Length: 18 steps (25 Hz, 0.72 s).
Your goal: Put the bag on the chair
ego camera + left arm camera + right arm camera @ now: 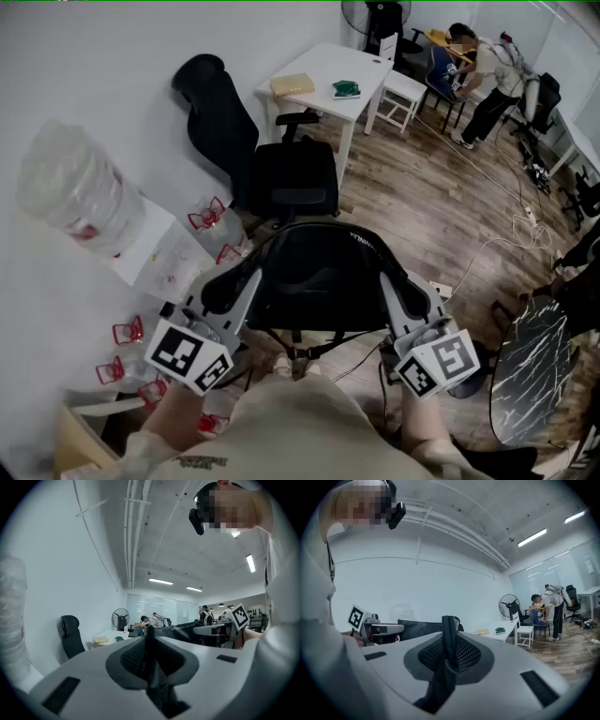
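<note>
A black bag (314, 272) hangs between my two grippers, above the floor and close to my body. My left gripper (234, 286) is shut on a black strap (149, 656) at the bag's left side. My right gripper (396, 286) is shut on the strap (448, 641) at its right side. The bag's top edge shows beyond the jaws in the left gripper view (187, 629) and in the right gripper view (419, 627). A black office chair (292, 180) with a tall backrest stands just beyond the bag, its seat bare.
Behind the chair is a white table (328, 70) carrying a box and a green thing. A large water bottle (75, 192) stands at the left wall, with red clips (127, 330) on the floor. A round marbled table (530, 366) is at right. Cables (506, 239) cross the wood floor. A person (487, 66) bends over far back.
</note>
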Tool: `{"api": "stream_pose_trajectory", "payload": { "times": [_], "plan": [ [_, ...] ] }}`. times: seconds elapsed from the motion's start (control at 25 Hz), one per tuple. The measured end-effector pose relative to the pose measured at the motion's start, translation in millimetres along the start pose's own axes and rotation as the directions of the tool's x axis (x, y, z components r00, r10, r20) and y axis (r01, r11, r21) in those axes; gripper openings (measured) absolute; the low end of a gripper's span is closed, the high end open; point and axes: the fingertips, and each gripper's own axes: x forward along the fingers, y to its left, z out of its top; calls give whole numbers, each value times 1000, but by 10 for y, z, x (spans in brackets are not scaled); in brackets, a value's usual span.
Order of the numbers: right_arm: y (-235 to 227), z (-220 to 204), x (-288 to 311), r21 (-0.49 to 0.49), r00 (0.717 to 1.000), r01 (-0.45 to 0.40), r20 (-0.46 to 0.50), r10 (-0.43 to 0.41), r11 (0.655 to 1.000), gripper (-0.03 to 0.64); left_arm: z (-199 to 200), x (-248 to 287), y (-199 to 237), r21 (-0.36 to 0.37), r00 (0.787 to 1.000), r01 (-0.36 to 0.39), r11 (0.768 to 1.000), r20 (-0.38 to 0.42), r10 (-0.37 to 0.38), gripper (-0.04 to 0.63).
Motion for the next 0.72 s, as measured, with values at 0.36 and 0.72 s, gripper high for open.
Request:
{"api": "stream_pose_trajectory", "payload": {
  "times": [0.36, 0.72],
  "plan": [
    [112, 121, 89, -22, 1000, -7, 25, 7, 1000, 58, 81, -92, 172, -7, 1000, 3, 1000, 17, -3, 67],
    [331, 69, 276, -47, 1000, -15, -10, 15, 999, 58, 61, -238, 416, -4, 1000, -9, 1000, 15, 9, 67]
  ]
}}
